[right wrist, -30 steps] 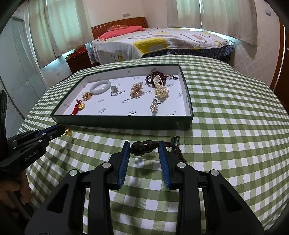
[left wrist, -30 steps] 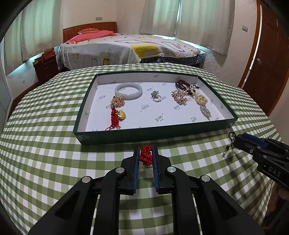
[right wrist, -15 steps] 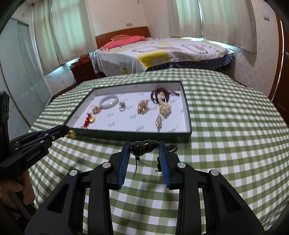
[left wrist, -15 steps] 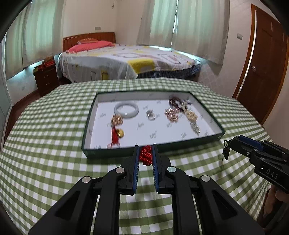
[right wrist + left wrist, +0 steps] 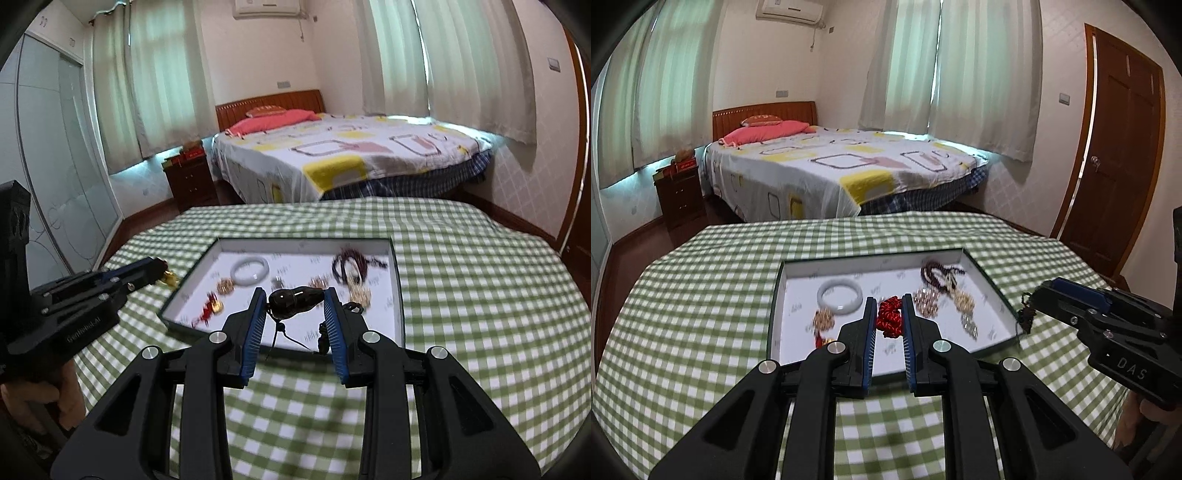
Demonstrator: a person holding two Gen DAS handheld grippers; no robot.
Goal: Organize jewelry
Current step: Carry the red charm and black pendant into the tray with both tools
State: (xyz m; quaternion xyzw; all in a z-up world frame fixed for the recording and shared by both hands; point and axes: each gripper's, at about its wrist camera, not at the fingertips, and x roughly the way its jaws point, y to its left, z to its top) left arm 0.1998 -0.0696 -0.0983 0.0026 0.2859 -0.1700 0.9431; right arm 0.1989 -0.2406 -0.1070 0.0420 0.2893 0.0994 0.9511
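My left gripper [image 5: 889,314] is shut on a red knotted cord ornament [image 5: 888,318], lifted above the table; a gold charm [image 5: 169,277] dangles from it in the right wrist view. My right gripper [image 5: 295,301] is shut on a dark gourd-shaped pendant [image 5: 295,300] whose black cord [image 5: 282,330] hangs below. Both hover in front of the dark green tray [image 5: 774,295] with a white floor. Inside it lie a pale jade bangle [image 5: 839,297], gold pieces [image 5: 925,301], dark beads [image 5: 936,271] and a red-and-gold charm [image 5: 210,308].
The tray rests on a round table under a green checked cloth [image 5: 701,288]. Behind stand a bed [image 5: 827,166], a wooden nightstand [image 5: 679,192] and a wooden door [image 5: 1123,155]. A person's hand [image 5: 55,398] holds the left gripper's grip.
Both grippers have risen off the table with their pieces held, and the views have tilted up, so the tray looks smaller and lower. The pendant's cord now hangs free.
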